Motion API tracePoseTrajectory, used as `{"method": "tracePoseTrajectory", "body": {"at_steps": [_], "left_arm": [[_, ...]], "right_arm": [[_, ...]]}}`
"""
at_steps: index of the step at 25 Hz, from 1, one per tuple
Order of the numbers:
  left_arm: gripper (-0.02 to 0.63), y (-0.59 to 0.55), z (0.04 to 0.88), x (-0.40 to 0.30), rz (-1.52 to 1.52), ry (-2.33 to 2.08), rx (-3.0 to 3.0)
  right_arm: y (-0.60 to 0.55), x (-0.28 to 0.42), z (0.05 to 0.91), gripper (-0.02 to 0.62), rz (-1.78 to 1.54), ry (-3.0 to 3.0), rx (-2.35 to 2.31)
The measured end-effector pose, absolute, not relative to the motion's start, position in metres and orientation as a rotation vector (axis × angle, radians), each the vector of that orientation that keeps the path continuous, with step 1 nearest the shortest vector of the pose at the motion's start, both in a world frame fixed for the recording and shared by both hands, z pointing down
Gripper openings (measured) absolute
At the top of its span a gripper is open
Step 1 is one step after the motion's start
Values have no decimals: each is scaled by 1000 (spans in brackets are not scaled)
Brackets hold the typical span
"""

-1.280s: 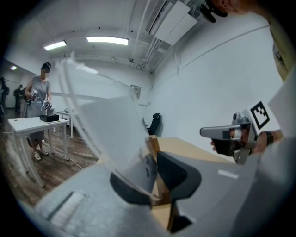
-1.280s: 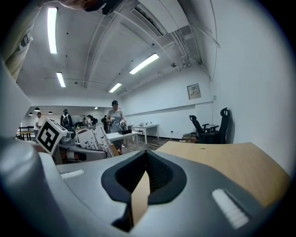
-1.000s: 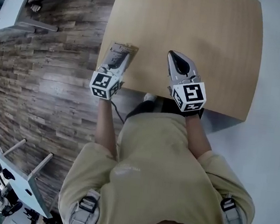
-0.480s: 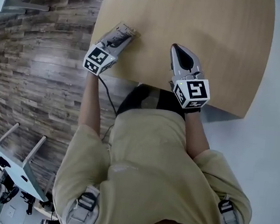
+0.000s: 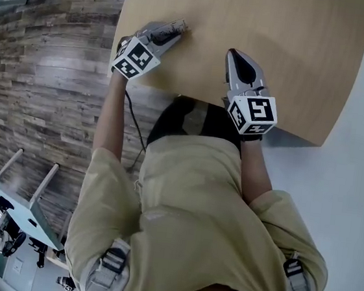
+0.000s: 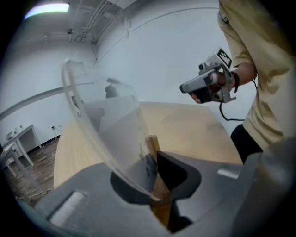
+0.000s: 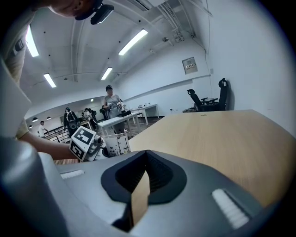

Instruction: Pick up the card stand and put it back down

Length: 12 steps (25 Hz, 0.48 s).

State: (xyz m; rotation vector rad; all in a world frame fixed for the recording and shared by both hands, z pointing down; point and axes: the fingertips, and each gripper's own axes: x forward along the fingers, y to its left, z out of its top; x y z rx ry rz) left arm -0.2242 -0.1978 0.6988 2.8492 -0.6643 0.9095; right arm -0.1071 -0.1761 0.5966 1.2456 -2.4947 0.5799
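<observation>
The card stand (image 5: pixel 178 26) is a clear curved acrylic sheet (image 6: pixel 104 125) in a small wooden base (image 6: pixel 153 144). My left gripper (image 5: pixel 173 31) is shut on that base and holds the stand tilted, low over the near left part of the light wooden table (image 5: pixel 286 29). The right gripper view shows the stand (image 7: pixel 115 145) beside the left gripper's marker cube (image 7: pixel 83 141). My right gripper (image 5: pixel 234 54) hangs over the table's near edge, to the right of the stand and apart from it. Its jaws meet at the tips (image 7: pixel 145 155) with nothing between them.
The table's near edge (image 5: pixel 238 112) runs just in front of the person's body. Wood-plank floor (image 5: pixel 46 80) lies to the left, with a white table (image 5: pixel 17 214) further off. In the right gripper view, people stand by distant desks (image 7: pixel 111 109) and an office chair (image 7: pixel 221 95) stands past the table.
Both grippers have come down closer to the table. The left one has rolled, so the card stand it holds now leans over. The right gripper stays shut and empty.
</observation>
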Motion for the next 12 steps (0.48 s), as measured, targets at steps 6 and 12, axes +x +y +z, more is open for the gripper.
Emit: {"method": "tracePoseTrajectory", "body": {"at_steps": [6,12], "left_arm": [[51,-195,704,-218,934,-647,2869],[279,-207,680,-230,862,-783,2778]], "right_arm": [[-176,-104,596,3,578,-2502,1262],[-177,-107,579,3,635,-2528,1277]]}}
